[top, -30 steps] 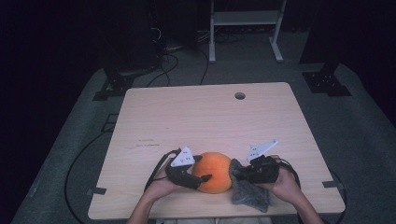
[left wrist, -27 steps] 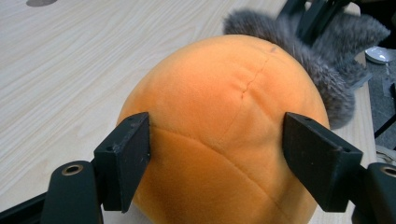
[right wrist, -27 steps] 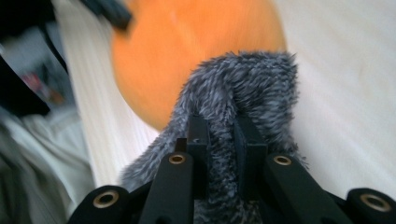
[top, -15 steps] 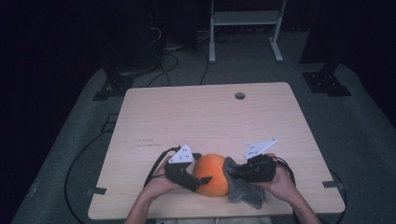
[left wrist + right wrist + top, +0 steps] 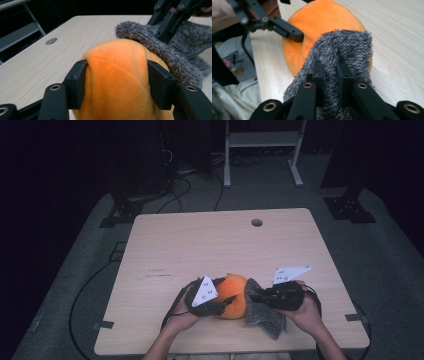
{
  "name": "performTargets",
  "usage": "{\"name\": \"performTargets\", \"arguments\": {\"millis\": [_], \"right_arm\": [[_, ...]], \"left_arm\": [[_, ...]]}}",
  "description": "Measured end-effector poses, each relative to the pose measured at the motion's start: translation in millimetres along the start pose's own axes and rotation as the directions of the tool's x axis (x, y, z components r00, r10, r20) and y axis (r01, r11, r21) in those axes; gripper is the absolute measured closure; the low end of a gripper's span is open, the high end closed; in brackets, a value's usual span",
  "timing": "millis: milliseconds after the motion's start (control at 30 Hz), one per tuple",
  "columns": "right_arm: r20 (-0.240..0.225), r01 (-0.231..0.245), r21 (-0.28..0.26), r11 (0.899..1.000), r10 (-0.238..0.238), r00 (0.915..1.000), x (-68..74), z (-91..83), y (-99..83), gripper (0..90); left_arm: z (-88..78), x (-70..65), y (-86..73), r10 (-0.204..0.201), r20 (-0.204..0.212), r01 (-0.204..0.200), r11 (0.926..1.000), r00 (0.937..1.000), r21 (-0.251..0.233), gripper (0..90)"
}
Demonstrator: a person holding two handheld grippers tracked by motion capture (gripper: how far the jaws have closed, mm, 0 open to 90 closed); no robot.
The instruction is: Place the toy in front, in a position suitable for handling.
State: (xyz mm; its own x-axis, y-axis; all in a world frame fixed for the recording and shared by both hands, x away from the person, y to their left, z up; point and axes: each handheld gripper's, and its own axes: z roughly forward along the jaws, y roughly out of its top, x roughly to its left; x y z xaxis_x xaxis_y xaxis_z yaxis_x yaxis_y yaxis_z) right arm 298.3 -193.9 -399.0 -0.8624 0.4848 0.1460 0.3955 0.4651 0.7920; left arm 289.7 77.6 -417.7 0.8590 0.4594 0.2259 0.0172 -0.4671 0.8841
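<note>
Orange cushion (image 5: 234, 295): round, plush, on the table (image 5: 210, 245) near its front edge, between both grippers.

Left gripper (image 5: 116, 80): jaws have just been closing; the pads (image 5: 77, 82) now press into the cushion's sides and dent the plush. It lies just left of the cushion in the high view.

Grey cloth (image 5: 265, 312): fuzzy, draped against the cushion's right side, its lower end trailing onto the table.

Right gripper (image 5: 329, 75): jaws clamped tight on a fold of the cloth, just right of the cushion.
</note>
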Motion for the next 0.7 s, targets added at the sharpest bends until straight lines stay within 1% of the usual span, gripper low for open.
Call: {"name": "performTargets", "arguments": {"millis": [33, 67, 133, 167, 200, 233, 267, 300, 333, 367, 433, 467, 500, 533, 600, 667, 700], "right_arm": [[0.002, 0.001, 0.009, 1.000, -0.001, 1.0000, -0.6, 2.2, -1.2, 79.0], [-0.005, 0.003, 0.039, 0.999, -0.002, 1.0000, -0.9, 8.1, -4.1, 78.8], [-0.039, 0.005, 0.076, 0.997, -0.002, 0.9992, 1.6, 18.1, -8.5, 78.7], [-0.049, 0.014, 0.082, 0.996, -0.010, 0.9987, 3.5, 20.2, -8.9, 78.8], [-0.059, 0.030, 0.090, 0.995, -0.025, 0.9979, 7.1, 21.9, -8.4, 78.8], [-0.064, 0.050, 0.098, 0.994, -0.044, 0.9970, 11.3, 23.1, -7.5, 78.6], [-0.068, 0.069, 0.104, 0.992, -0.062, 0.9958, 16.1, 24.3, -6.7, 78.5], [-0.073, 0.078, 0.104, 0.992, -0.071, 0.9948, 18.5, 25.2, -6.6, 78.4], [-0.080, 0.094, 0.102, 0.990, -0.086, 0.9930, 21.5, 26.6, -6.6, 78.3], [-0.070, 0.101, 0.102, 0.990, -0.094, 0.9932, 23.0, 27.0, -6.5, 78.3], [-0.062, 0.101, 0.103, 0.990, -0.095, 0.9935, 21.6, 27.0, -6.4, 78.4], [-0.059, 0.092, 0.100, 0.991, -0.086, 0.9946, 19.7, 26.6, -7.0, 78.5], [-0.053, 0.083, 0.104, 0.991, -0.078, 0.9956, 17.4, 26.4, -8.2, 78.6], [-0.041, 0.079, 0.119, 0.990, -0.074, 0.9964, 14.3, 27.1, -10.6, 78.7], [-0.029, 0.062, 0.141, 0.988, -0.059, 0.9978, 9.7, 28.0, -14.4, 78.8], [-0.017, 0.050, 0.160, 0.986, -0.048, 0.9987, 7.1, 26.8, -15.9, 78.8], [-0.018, 0.050, 0.148, 0.988, -0.048, 0.9987, 6.7, 25.0, -15.0, 78.8]], "left_arm": [[2.5, 0.3, -4.8, -0.003, 0.020, 0.002, 0.9997, 0.9998, 0.026, 36.0], [2.1, 1.8, -8.3, -0.016, 0.038, 0.015, 0.9995, 0.9991, 0.029, 32.2], [-2.2, 8.1, -9.7, -0.064, 0.079, 0.061, 0.9973, 0.9948, 0.041, 23.0], [-4.7, 12.9, -9.3, -0.106, 0.098, 0.102, 0.9937, 0.9895, 0.048, 18.4], [-7.3, 17.7, -9.4, -0.155, 0.111, 0.151, 0.9877, 0.9817, 0.042, 15.2], [-9.3, 22.3, -10.6, -0.211, 0.131, 0.209, 0.9775, 0.9687, 0.031, 14.3], [-9.1, 24.1, -11.7, -0.230, 0.141, 0.227, 0.9731, 0.9629, 0.037, 13.6], [-6.6, 23.6, -13.7, -0.226, 0.136, 0.219, 0.9735, 0.9645, 0.067, 13.8], [-4.6, 21.1, -15.4, -0.202, 0.117, 0.192, 0.9768, 0.9723, 0.096, 15.8], [-3.9, 19.6, -16.6, -0.187, 0.104, 0.176, 0.9787, 0.9768, 0.106, 19.0], [-4.8, 19.9, -18.6, -0.196, 0.101, 0.185, 0.9768, 0.9753, 0.107, 23.7], [-5.8, 21.6, -19.8, -0.187, 0.096, 0.175, 0.9778, 0.9777, 0.115, 25.8], [-6.9, 24.1, -22.6, -0.196, 0.095, 0.184, 0.9759, 0.9761, 0.117, 26.7], [-7.7, 26.0, -25.4, -0.210, 0.098, 0.199, 0.9736, 0.9727, 0.111, 27.0], [-9.2, 28.4, -28.7, -0.224, 0.098, 0.213, 0.9707, 0.9696, 0.111, 27.0], [-9.8, 29.2, -30.0, -0.223, 0.097, 0.213, 0.9713, 0.9700, 0.107, 27.0], [-9.7, 29.2, -30.2, -0.223, 0.092, 0.213, 0.9711, 0.9706, 0.108, 27.1]]}}
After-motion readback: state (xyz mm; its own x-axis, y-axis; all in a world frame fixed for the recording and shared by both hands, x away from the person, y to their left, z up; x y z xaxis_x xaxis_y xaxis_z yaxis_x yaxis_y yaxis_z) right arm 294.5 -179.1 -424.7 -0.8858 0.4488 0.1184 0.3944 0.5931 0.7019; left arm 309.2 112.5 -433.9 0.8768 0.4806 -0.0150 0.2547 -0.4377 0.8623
